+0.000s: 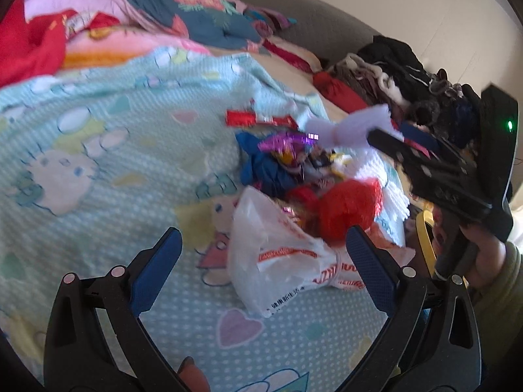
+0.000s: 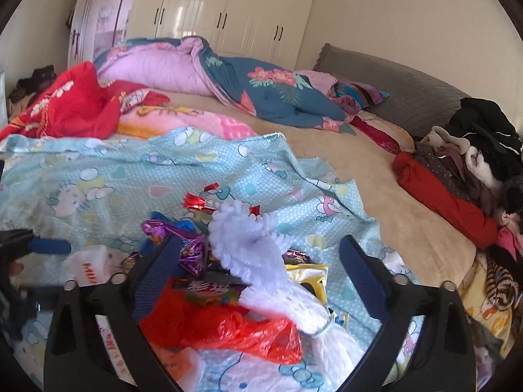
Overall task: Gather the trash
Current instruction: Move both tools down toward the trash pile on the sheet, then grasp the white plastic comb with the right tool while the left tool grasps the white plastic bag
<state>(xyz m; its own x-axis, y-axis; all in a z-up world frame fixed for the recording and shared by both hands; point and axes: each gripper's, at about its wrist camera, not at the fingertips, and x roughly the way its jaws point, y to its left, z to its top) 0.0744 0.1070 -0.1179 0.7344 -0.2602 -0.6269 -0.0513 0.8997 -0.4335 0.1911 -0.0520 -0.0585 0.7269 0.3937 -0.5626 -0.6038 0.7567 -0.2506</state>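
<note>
The trash lay in one heap on the light blue sheet (image 2: pixel 98 176) of the bed, toward the bed's near edge: a white bag (image 1: pixel 278 261), a red bag (image 2: pixel 228 333), a white fluffy piece (image 2: pixel 248 248), purple wrappers (image 2: pixel 193 251) and a red wrapper (image 2: pixel 199 202) a little behind the heap.

The left gripper (image 1: pixel 261 268) hung just above the white bag with its jaws spread, one on each side of the bag, and the pads did not press on it. The right gripper (image 2: pixel 258 281) was over the red bag and the fluffy piece, its jaws also spread and pinching nothing.

The step in hand seemed to be the first grasp into the heap. To do it well, each gripper should probably come lower until the jaws stand around a bunched part of a bag, not a flat part, because thin plastic slips out easily. The jaws should not catch the sheet below. The two grippers were near each other, so it would be safer to close them one after the other. Small wrappers are better left for later single picks.
</note>
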